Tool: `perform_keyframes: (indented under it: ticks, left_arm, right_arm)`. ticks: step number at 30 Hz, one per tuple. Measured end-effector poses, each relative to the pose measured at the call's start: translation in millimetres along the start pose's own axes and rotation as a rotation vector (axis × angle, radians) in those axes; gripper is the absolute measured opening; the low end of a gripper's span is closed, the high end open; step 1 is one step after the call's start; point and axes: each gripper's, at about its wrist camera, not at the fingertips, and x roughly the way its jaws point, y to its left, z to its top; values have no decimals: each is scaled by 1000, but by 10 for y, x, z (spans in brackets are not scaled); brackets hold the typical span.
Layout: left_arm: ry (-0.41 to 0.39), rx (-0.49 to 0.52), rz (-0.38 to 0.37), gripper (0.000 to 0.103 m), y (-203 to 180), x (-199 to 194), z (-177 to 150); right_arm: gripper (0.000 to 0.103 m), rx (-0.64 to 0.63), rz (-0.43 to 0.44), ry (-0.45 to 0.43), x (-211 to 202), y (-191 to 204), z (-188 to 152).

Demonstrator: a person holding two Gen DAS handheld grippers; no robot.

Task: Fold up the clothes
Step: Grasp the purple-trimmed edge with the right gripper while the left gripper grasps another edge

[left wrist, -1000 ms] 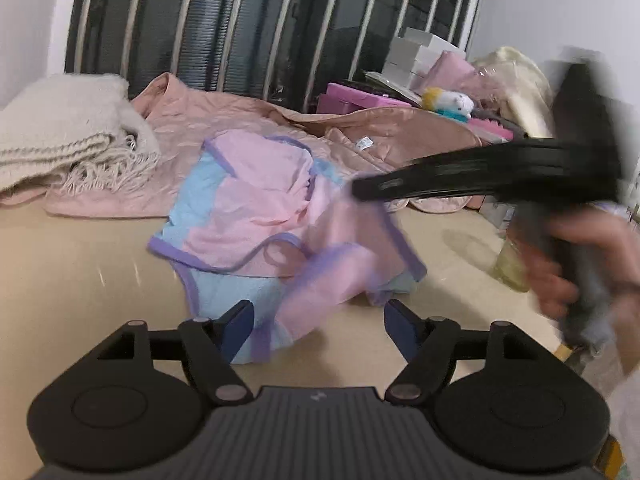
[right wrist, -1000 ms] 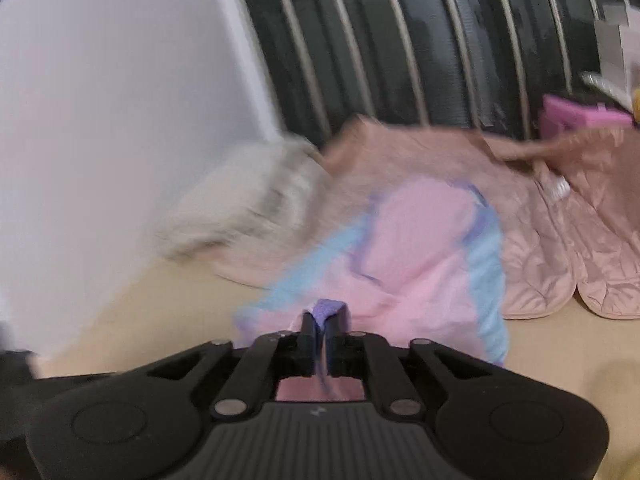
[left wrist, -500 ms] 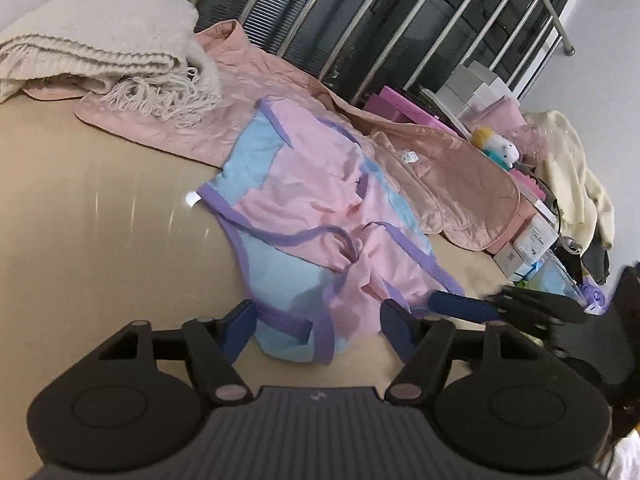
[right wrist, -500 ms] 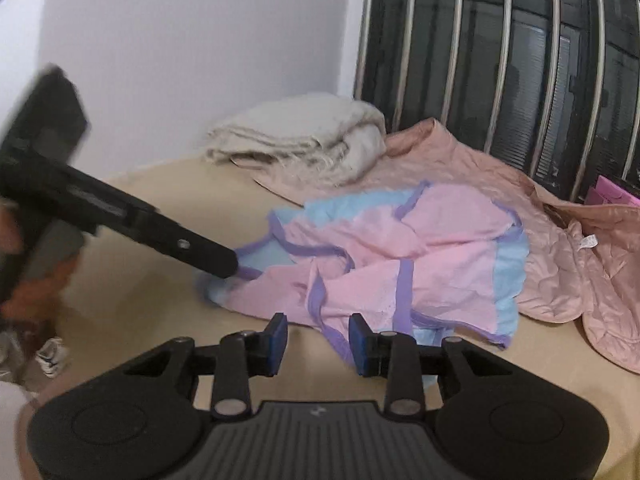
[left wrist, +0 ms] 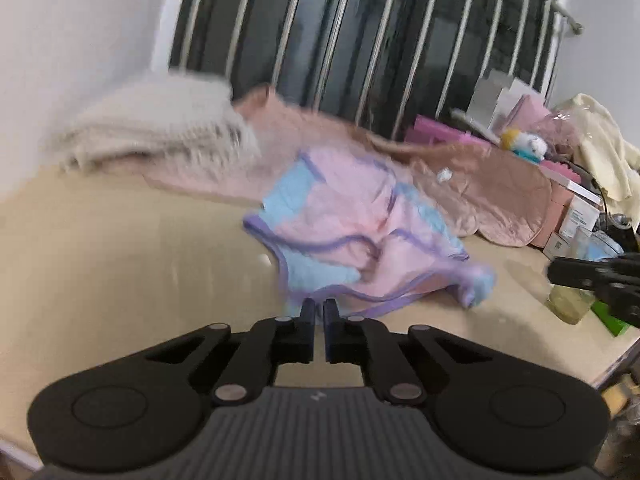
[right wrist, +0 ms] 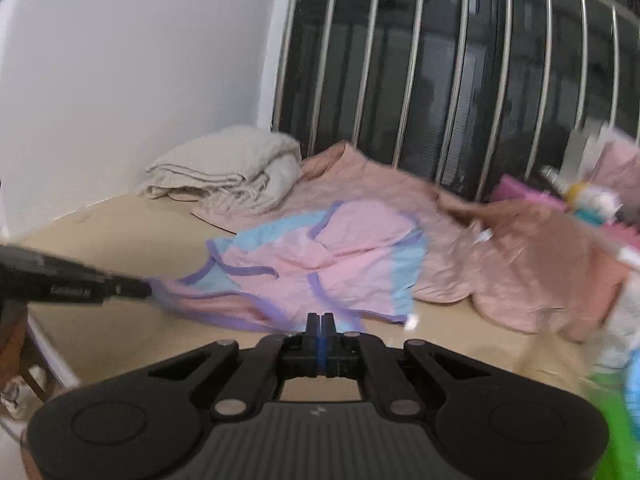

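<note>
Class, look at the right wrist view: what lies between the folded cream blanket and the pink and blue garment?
A peach quilted cover lies between the cream blanket and the pink and blue garment; the right wrist view shows it.

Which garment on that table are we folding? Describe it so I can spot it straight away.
Start at the barred window, then come down to the beige table below it. In the table's middle, in front of the plain dusty-pink quilted cover and right of the folded cream blanket, lies the small garment. Only it is patchwork: pink and light-blue panels edged in purple.
</note>
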Motion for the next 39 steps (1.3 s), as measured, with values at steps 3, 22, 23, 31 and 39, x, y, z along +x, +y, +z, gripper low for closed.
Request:
perform_keyframes:
  ticks: [3,22,23,31,39]
  left_arm:
    - [-10,72,-18,23,-96,-110,-103]
    - [20,262,-79,7,-168,253,198]
    - [10,249,-88,7,-179,202,239]
    - [-37,201,-98,7,-183,-11,412]
    - [-37,159,-68,7,-40,-10,380]
  right_arm:
    - [0,-33,7,22,-112,81,-140]
    - [33,-293,54,22,502,689,-371]
    - [33,-312,50,4,525,759,-353]
    - [34,-349,-115,-84,926,1171,-155]
    - [33,-272,-223,-70,804,954,-235]
